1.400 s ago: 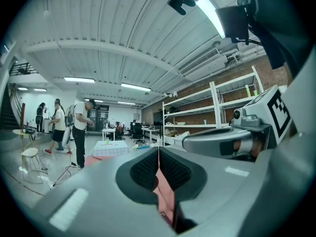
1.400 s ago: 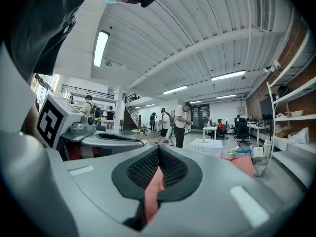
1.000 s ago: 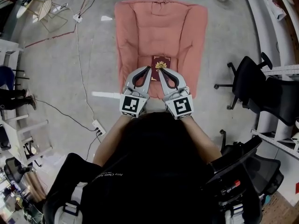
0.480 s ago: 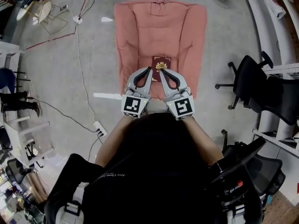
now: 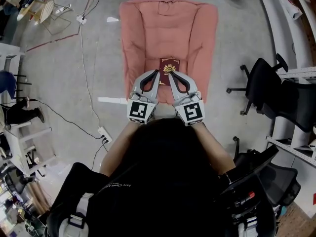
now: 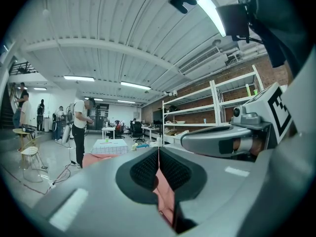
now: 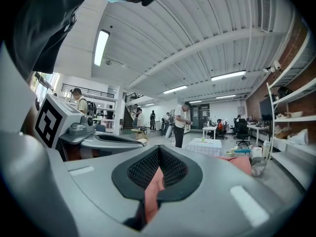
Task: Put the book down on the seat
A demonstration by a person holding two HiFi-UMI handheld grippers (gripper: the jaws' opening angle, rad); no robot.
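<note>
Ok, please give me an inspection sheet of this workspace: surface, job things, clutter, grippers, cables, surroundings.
Surface: pink armchair; its seat holds only the book.
Job's things: red book lies on the seat, cover up.
Clutter: nothing seen on the seat.
Grippers: left gripper and right gripper both shut, nothing between the jaws, tips at the book's near edge.
Cables: white cable and power strip on the floor, left of the armchair.
Surroundings: black office chair at right; person standing farther off.

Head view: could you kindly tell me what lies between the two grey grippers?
The head view shows the near end of the dark red, gold-crested book between the left gripper and right gripper, on the pink cushioned seat.
</note>
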